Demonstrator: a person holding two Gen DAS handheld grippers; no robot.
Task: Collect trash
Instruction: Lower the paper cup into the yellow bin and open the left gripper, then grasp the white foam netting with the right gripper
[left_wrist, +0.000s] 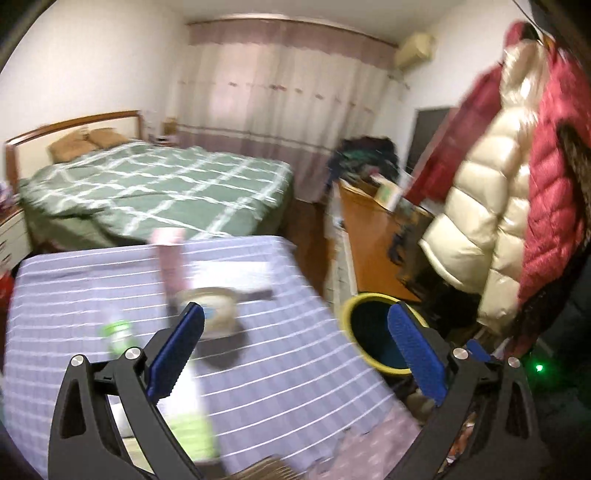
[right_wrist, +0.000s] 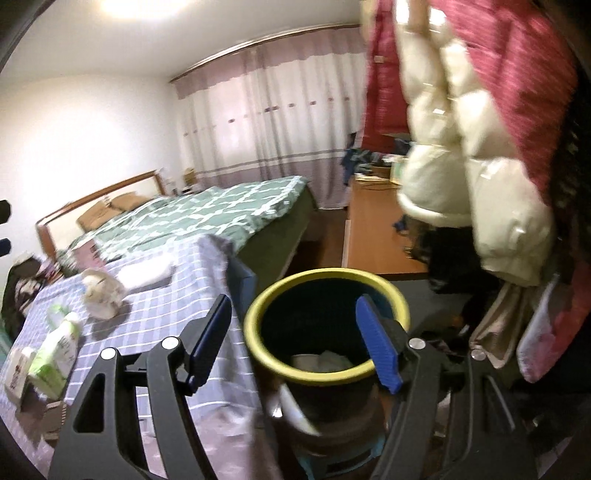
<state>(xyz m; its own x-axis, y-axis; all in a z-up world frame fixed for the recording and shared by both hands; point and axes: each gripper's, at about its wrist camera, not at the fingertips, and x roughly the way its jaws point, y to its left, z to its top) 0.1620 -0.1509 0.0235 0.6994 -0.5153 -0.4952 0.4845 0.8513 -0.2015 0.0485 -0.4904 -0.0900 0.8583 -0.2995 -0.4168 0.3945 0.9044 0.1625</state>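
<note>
Two grippers, both spread wide with nothing between the pads. From your left-hand camera, going left to right: a green-labelled bottle (left_wrist: 117, 334) lies on the striped cloth of the table (left_wrist: 280, 362), just left of the left gripper (left_wrist: 295, 350); a blurred cup-like container (left_wrist: 216, 310) sits past its left fingertip; a tall pink item (left_wrist: 170, 258) stands behind that. The yellow-rimmed bin (left_wrist: 360, 314) sits off the table's right edge, partly behind the right finger. Coats (left_wrist: 491, 206) hang at far right.

From your right-hand camera: a green-and-white carton (right_wrist: 55, 354) and small box sit at the table's left, then a crumpled white wad (right_wrist: 103, 293) farther back. Your right gripper (right_wrist: 295, 343) hovers over the bin (right_wrist: 266, 354), whose mouth lies between the fingers; pale trash (right_wrist: 325, 360) shows at its bottom. Motion blur hides labels.
</note>
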